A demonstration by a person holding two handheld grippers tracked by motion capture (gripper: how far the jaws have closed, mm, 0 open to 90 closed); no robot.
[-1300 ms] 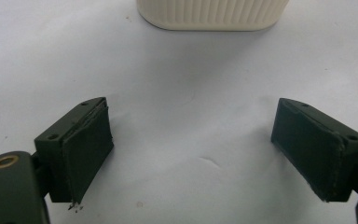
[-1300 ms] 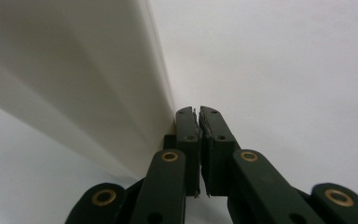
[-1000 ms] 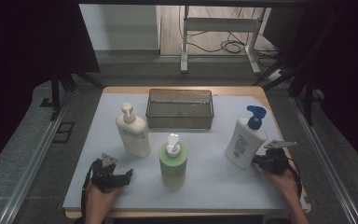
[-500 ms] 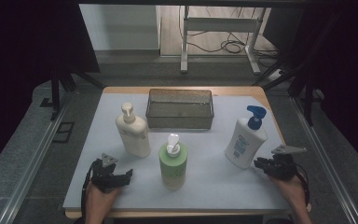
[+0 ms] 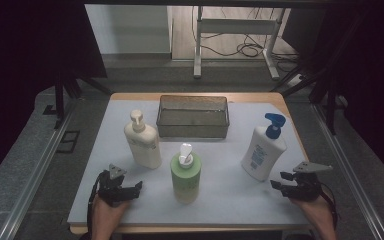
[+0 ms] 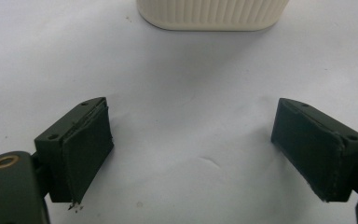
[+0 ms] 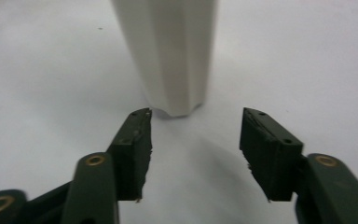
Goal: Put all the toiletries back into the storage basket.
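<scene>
While the right gripper point(image 5: 286, 184) sat just beside it, the blue-pump bottle point(image 5: 263, 151) was the thing in hand

Bottle: it stood upright on the mat point(image 5: 230, 187) at the right side of the table, white body, blue pump, label toward the person; in the right gripper view its narrow foot point(image 7: 170, 60) rose just past the jaw tips, apart from them

Right jaws: they had just been opening and stood half spread, nothing between them, no pad touching the bottle

Left gripper point(image 5: 125, 189): it lay low at the near left of the mat, jaws spread wide and empty, the base of the cream bottle point(image 6: 212, 14) ahead of it and well apart

Others: a green bottle point(image 5: 185, 172) stood near the middle front, the cream one point(image 5: 142, 140) behind it to the left, a wire basket point(image 5: 193, 116) at the back

Step, as I judged it: the bottle looked set down and let go, or about to be taken again; I could not tell which

Doing it well: if backing away, the jaws should clear the foot straight back without clipping it, since a tall narrow bottle tips easily; if gripping, they should open wider, straddle the flat sides squarely above the foot, and close gently

Risk: a nudge at the foot could topple it toward the green bottle
</scene>
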